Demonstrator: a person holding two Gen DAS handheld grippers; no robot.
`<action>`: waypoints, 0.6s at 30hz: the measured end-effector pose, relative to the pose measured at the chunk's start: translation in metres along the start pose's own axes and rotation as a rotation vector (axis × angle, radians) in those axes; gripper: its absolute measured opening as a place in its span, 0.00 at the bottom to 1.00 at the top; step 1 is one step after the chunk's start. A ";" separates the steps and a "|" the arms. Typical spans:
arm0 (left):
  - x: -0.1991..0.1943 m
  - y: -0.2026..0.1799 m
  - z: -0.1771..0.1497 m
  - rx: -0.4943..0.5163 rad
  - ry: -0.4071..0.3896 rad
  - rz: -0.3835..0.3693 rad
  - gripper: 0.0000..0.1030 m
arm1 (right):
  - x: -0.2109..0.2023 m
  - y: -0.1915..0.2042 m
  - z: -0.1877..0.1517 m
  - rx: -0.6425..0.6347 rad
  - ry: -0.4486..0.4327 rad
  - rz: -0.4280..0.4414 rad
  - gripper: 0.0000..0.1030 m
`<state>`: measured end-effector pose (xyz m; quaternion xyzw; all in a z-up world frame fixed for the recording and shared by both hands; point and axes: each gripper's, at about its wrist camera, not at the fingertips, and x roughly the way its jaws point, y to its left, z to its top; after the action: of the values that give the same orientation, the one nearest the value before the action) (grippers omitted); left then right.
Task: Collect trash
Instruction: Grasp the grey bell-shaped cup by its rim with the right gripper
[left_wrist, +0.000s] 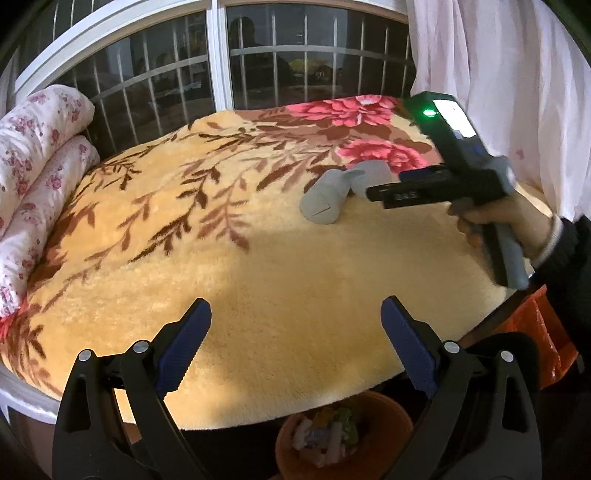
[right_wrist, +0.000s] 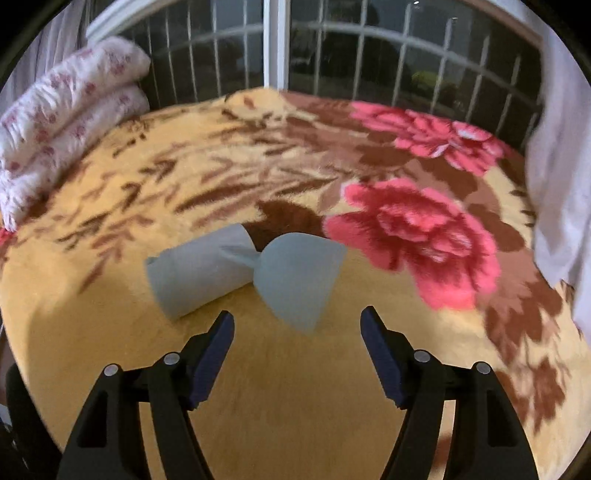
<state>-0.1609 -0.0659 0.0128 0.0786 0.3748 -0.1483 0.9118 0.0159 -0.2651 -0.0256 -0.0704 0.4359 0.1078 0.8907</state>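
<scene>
A grey paper piece (right_wrist: 243, 273), twisted in the middle like a large sweet wrapper, lies on the yellow flowered blanket (right_wrist: 295, 406). My right gripper (right_wrist: 297, 325) hovers just before it with its jaws open, and the paper's wider end reaches toward the gap without touching the pads. In the left wrist view the same paper (left_wrist: 325, 199) lies at mid right, with the hand-held right gripper (left_wrist: 380, 194) over its right part. My left gripper (left_wrist: 295, 325) stands wide open and holds nothing, above the blanket's near edge and an orange bin (left_wrist: 391, 406) with crumpled trash inside.
A folded flowered quilt (left_wrist: 40, 155) is piled at the bed's left end. A barred window (left_wrist: 221, 62) runs behind the bed, and a white curtain (left_wrist: 509, 81) hangs at the right. An orange bag (left_wrist: 535, 332) sits beside the bed's right edge.
</scene>
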 end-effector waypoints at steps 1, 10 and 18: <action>0.001 0.000 0.000 0.002 0.003 0.002 0.88 | 0.010 0.001 0.005 -0.007 0.019 0.000 0.61; 0.028 -0.009 0.018 0.023 0.016 0.026 0.88 | 0.019 0.002 0.009 0.010 0.037 0.053 0.11; 0.069 -0.034 0.049 0.087 0.011 0.038 0.88 | -0.036 -0.030 -0.019 0.081 -0.053 0.065 0.09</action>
<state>-0.0933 -0.1244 -0.0027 0.1259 0.3713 -0.1467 0.9081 -0.0127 -0.3031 -0.0077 -0.0171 0.4182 0.1210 0.9001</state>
